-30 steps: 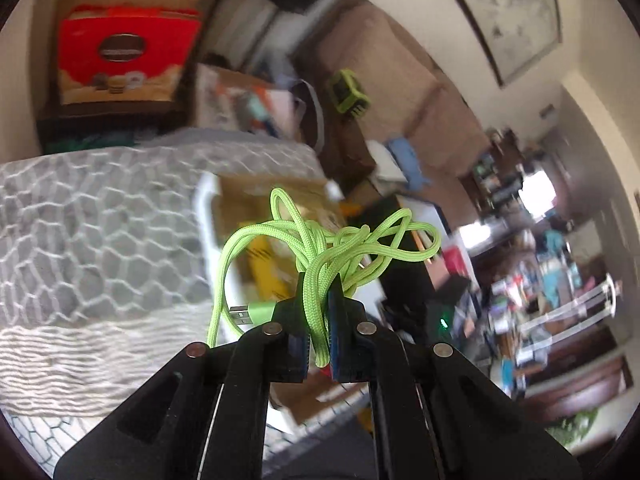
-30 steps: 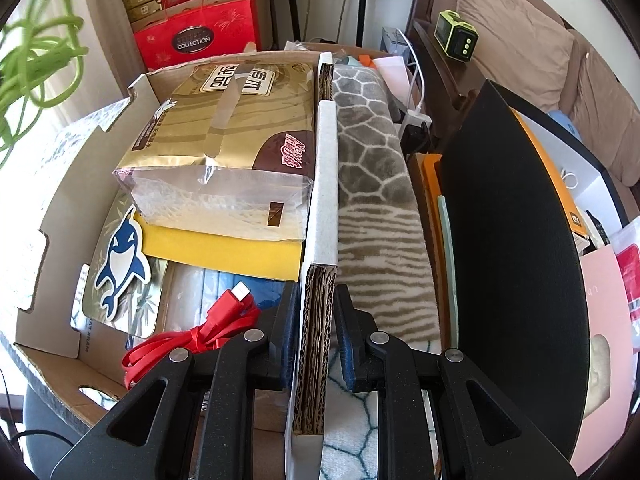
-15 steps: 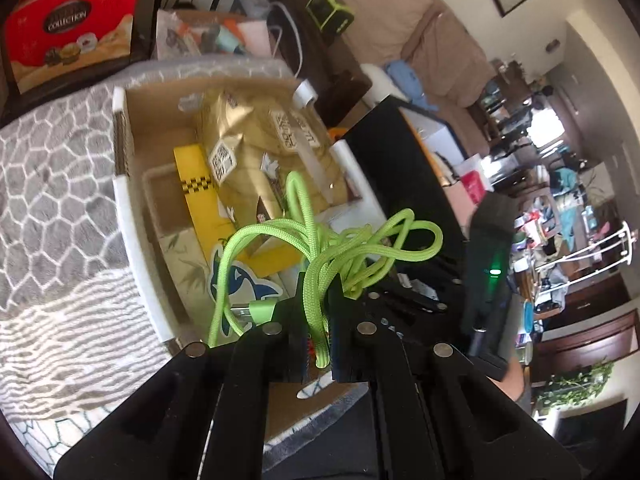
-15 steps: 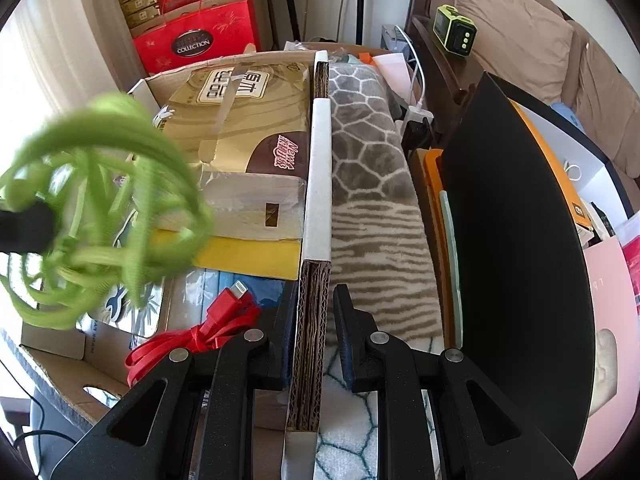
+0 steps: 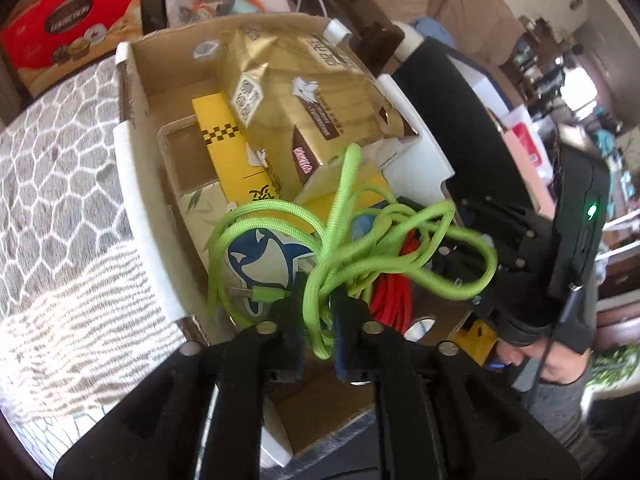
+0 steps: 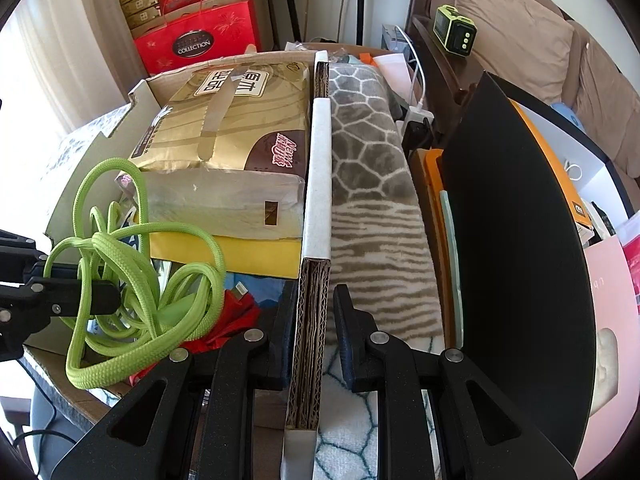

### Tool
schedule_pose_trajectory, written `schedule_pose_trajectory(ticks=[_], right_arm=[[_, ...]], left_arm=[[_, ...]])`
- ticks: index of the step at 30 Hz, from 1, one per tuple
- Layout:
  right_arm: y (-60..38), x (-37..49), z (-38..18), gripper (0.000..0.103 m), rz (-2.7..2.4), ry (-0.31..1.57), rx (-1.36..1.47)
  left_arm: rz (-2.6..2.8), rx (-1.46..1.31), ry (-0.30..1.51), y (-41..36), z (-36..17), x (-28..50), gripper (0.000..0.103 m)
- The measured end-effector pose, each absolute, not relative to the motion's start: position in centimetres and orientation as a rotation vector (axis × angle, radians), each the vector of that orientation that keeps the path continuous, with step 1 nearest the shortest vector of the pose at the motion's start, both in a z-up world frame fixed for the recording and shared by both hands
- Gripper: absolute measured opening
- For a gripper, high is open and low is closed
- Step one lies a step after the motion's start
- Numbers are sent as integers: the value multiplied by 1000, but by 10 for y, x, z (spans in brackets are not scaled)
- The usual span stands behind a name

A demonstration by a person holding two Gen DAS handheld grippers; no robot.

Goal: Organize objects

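My left gripper point(image 5: 318, 312) is shut on a bundled green braided cable point(image 5: 344, 248) and holds it over the near end of an open cardboard box point(image 5: 132, 168). The cable also shows in the right wrist view point(image 6: 132, 280), hanging from the left gripper point(image 6: 100, 300) above a red cable point(image 6: 236, 316) that lies in the box. My right gripper point(image 6: 314, 308) is shut on the box's right wall point(image 6: 318, 184), one finger on each side. The red cable also shows in the left wrist view point(image 5: 390, 292).
The box holds a gold tissue pack point(image 6: 236, 120), a yellow box point(image 5: 228, 148) and a dolphin-print pack point(image 5: 260, 256). A grey patterned blanket point(image 6: 368, 168) lies beside the box. A black panel point(image 6: 516, 240) stands to the right. Red gift boxes point(image 6: 196, 40) stand behind.
My left gripper has carried the green cable from beside the box to over its near end and lower, close above the red cable. My right gripper has stayed clamped on the box wall.
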State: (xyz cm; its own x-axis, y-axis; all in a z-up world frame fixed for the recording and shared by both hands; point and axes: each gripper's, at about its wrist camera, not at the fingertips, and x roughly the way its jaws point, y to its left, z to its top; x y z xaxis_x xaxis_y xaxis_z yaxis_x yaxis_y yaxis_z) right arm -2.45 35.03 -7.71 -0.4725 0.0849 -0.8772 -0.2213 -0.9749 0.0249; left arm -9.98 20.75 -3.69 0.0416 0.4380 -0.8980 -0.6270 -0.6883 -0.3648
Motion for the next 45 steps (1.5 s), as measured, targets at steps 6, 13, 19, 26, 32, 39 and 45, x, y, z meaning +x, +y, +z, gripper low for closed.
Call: schedule_pose_trajectory(ticks=[6,13,19,26,32,39,45], right_arm=[[349,-23,-76,18,2545,197,-1504],[350,-23,-76,18,2545,198,-1504],[349,-23,-76,16,2551,190,-1506],[347,-25,-75,14,2555,175,-1503],[349,-25,-75,14,2556,189,-1501],[351,-24,-76,14,2552,208,-1498],[352,-26,-76,14,2553,199,-1504]], left_arm=[[1809,-1460,144,191,-4,-96,43],[1867,-1381,187,198,14,-95,52],[1912,-1405,211,214,-13,-102,15],[1913,-1401,248,213,-18,-100,20],[1950,-1325,93,181,12,-103,64],[2081,-1420,60,156,-1,-138,64],[2085,-1541,35,156,-39,-167,51]])
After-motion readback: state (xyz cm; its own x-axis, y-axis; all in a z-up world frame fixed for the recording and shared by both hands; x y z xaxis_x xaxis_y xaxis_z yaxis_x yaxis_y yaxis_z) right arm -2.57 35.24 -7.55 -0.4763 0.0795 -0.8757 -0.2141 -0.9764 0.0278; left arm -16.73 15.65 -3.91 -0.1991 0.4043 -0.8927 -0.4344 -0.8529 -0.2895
